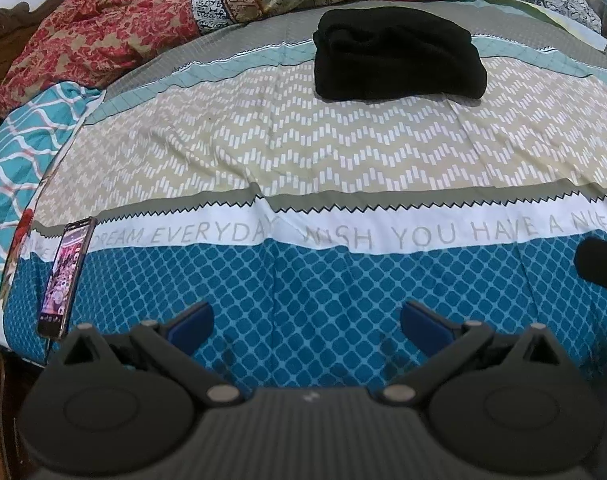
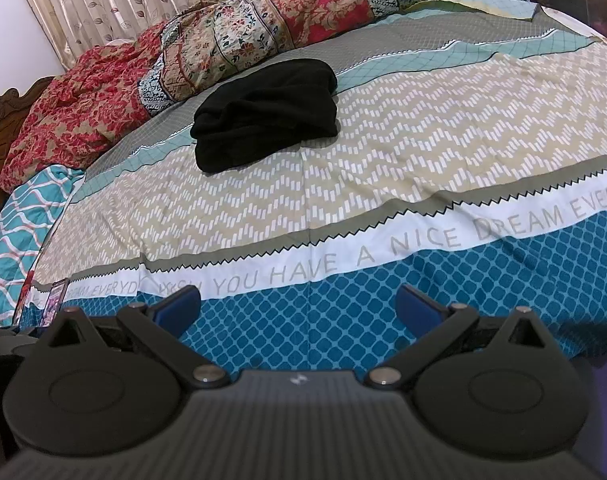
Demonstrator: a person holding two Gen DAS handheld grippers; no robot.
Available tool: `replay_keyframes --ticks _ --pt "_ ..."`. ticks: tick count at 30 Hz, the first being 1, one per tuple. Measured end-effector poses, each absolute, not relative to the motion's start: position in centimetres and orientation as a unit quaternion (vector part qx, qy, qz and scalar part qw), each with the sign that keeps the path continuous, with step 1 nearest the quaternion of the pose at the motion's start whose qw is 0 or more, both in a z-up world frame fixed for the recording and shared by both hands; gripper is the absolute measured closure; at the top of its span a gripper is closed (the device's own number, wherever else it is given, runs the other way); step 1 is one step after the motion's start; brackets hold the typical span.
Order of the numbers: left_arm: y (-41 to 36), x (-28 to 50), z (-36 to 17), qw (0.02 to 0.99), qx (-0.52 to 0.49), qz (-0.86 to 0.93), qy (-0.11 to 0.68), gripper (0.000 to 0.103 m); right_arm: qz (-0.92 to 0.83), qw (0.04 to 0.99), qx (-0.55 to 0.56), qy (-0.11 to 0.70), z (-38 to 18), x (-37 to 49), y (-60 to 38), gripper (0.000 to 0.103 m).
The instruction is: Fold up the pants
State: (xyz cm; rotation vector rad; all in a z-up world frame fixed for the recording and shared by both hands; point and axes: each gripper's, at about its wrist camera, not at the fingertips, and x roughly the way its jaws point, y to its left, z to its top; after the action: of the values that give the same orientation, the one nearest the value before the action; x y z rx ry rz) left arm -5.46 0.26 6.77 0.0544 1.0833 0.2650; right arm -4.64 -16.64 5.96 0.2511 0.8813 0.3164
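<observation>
Because the black pants (image 1: 399, 54) already lie as a compact, rounded bundle on the bed (image 1: 303, 152), up where the chevron band of the sheet meets its grey-and-teal stripes, the folding looks finished or very nearly so. Neither tool touches them. The left claw (image 1: 305, 326) hangs over the blue diamond border at the near edge of the mattress with its two blue pads spread wide and nothing between them; the right claw (image 2: 297, 308) is likewise spread and empty over the same border, well apart from the bundle. That pulled-back pose reads as a release, I judge, leaving the cloth to settle on its own.

The bundle is a little lumpy on its left side in the right wrist view (an inner layer seems to bulge out there), so a final pat or tuck may be wanted. A phone (image 1: 65, 276) leans at the left edge of the bed, and rumpled floral quilts (image 2: 207, 40) are heaped beyond the pants.
</observation>
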Motion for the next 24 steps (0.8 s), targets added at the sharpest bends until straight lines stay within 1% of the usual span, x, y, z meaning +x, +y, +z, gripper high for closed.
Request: replay_keyframes --ticks 5,10,18,24 --pt "0.1 -5.5 6.8 0.849 0.027 0.125 0.513 0.0 0.15 0.889 0.117 0.416 6.1 -4.8 -16.5 0.0" --pt "0.0 -5.5 7.0 0.85 0.026 0.124 0.512 0.0 0.148 0.907 0.099 0.381 7.1 -5.4 -16.4 0.0" --pt "-0.6 -5.5 8.4 0.858 0.023 0.112 0.502 0.0 0.143 0.926 0.089 0.337 8.5 -5.7 -16.8 0.0" --pt "-1.0 -5.4 9.6 0.865 0.023 0.107 0.489 0.0 0.14 0.932 0.095 0.321 9.3 -5.8 -17.5 0.0"
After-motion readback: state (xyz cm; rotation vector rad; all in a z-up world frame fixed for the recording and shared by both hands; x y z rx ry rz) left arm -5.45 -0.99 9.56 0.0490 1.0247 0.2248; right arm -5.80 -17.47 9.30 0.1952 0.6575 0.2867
